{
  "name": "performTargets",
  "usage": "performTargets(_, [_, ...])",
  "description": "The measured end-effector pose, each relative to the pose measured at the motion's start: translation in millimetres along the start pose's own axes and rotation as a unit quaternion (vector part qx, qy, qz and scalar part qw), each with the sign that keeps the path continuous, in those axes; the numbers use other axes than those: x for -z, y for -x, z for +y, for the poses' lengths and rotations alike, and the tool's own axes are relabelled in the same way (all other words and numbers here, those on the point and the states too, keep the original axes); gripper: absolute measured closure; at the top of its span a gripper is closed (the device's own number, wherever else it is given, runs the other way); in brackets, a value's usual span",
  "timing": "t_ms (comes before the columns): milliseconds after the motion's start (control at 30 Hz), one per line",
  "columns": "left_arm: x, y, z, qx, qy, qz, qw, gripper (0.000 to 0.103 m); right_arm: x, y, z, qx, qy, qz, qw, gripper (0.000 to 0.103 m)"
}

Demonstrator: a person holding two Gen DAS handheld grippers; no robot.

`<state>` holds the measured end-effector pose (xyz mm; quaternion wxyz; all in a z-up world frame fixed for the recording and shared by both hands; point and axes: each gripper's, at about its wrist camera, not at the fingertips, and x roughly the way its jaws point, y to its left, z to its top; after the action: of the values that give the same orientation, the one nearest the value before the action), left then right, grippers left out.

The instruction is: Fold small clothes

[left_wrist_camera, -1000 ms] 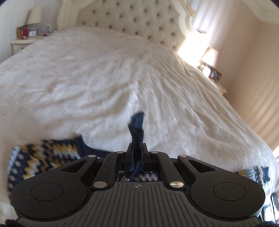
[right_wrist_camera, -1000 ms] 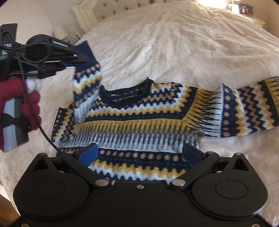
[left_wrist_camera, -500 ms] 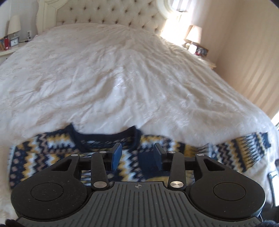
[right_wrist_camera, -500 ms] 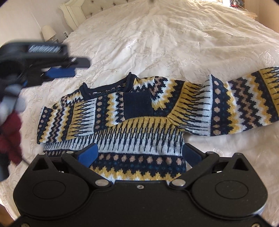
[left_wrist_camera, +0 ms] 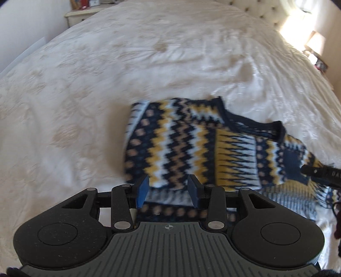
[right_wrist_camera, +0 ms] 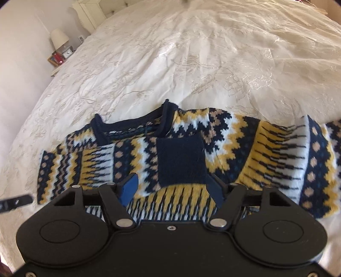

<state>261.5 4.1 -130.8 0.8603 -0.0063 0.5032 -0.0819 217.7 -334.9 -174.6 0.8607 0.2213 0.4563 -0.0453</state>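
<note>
Both views bright, daylit. In the left wrist view, strong light enters at the upper right, blowing out the wall beside the headboard [left_wrist_camera: 259,12]; the lamp [left_wrist_camera: 317,40] there is nearly washed out. The bedspread [left_wrist_camera: 106,64] shows glare on its sheen and soft shadowed folds. Motion blur smears the sweater [left_wrist_camera: 181,140], worst at its left edge.

The right wrist view is sharper: embroidery on the bedspread [right_wrist_camera: 191,53] is legible, with mild blur on the sweater [right_wrist_camera: 181,162] knit. Heavy fisheye bowing in both; dark vignette in the corners. Near housings underlit, matte black.
</note>
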Motion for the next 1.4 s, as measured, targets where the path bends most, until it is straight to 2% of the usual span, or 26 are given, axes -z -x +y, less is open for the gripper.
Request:
performTargets(133, [4.3,-3.8,13.7,-0.014,0.01,0.009,0.9998,0.064,-8.7,-25.0,-4.0,0.028,0.008,0.017,0.999,0.031])
performTargets(233, [6.2,-8.3,18.1,-0.016,0.015,0.016,0.9996,0.064,-10.3,-36.9,-6.0,0.031,0.008,0.031,0.999,0.033])
performTargets(433, [6.8,-14.4,19.1,-0.019,0.019,0.018,0.9995,0.064,-11.0,-41.0,2.6,0.044,0.03,0.039,0.998,0.08])
performTargets(467, [6.0,-14.5,18.0,-0.019,0.016,0.017,0.9995,0.064,-11.8,-37.6,4.3,0.041,0.034,0.036,0.998,0.081])
performTargets(667, [-4.1,-13.5,5.5,-0.015,-0.014,0.0,0.9998,0.064,-17.7,12.5,13.8,0.01,0.05,-0.003,0.999,0.084])
performTargets(767, [-11.9,-17.0,-2.7,-0.009,-0.034,-0.009,0.9994,0.064,-15.4,27.9,2.7,0.029,0.034,-0.006,0.999,0.084])
performTargets(867, [-18.7,-25.1,-9.6,-0.004,-0.039,-0.01,0.9992,0.064,-11.2,18.1,-13.1,0.068,0.028,0.018,0.997,0.084])
performTargets(933, [-22.2,-32.0,-14.6,-0.002,-0.045,-0.01,0.9989,0.064,-8.8,11.7,-21.3,0.071,0.016,0.029,0.997,0.084])
performTargets(1067, [-30.3,-48.4,-21.0,-0.006,-0.051,0.001,0.9987,0.064,-5.0,5.2,-19.6,0.098,0.038,0.035,0.994,0.084])
performTargets(1167, [-30.5,-61.6,-19.8,-0.012,-0.054,0.013,0.9984,0.064,-3.1,-1.4,-23.2,0.102,0.029,0.047,0.993,0.084])
performTargets(1300, [-24.1,-85.5,-14.4,-0.027,-0.067,0.05,0.9961,0.064,4.4,-14.0,-26.5,0.111,0.03,0.069,0.991,0.082])
performTargets(1333, [-22.0,-89.5,-13.5,-0.025,-0.07,0.056,0.9957,0.064,7.3,-15.2,-28.8,0.113,0.025,0.072,0.991,0.077])
performTargets(1400, [-18.5,-93.1,-14.1,-0.024,-0.082,0.053,0.995,0.063,10.7,-18.2,-31.5,0.115,0.018,0.073,0.99,0.075])
